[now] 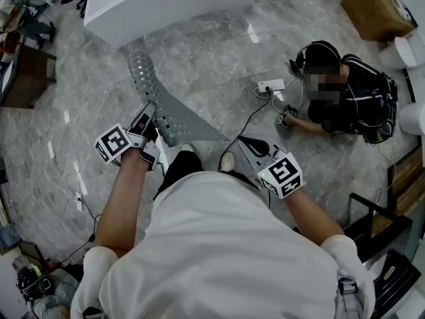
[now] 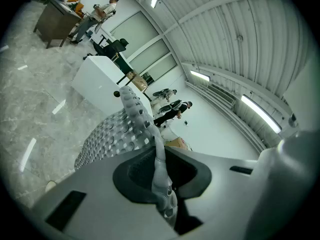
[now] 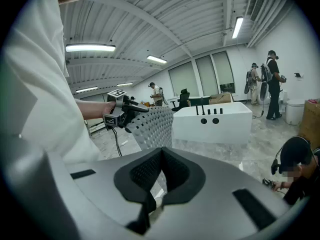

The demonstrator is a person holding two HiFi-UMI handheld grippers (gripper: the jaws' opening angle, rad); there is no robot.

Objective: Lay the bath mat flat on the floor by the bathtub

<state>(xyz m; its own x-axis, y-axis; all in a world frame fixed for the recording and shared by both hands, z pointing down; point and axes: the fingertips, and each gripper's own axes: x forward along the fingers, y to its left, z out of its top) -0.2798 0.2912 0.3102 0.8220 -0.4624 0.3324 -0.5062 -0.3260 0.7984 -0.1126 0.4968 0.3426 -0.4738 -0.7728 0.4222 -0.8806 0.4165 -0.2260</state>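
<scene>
Marble floor (image 1: 219, 65); left tool (image 1: 149, 119) and right tool (image 1: 255, 145) clamp bath mat (image 1: 167, 105)

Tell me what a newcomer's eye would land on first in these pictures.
First, the grey perforated bath mat, held up by the left gripper with its jaws shut on the mat's edge. It stretches toward the white bathtub at the top of the head view. Next, a person sitting on the marble floor at the right, beside a power strip.
</scene>
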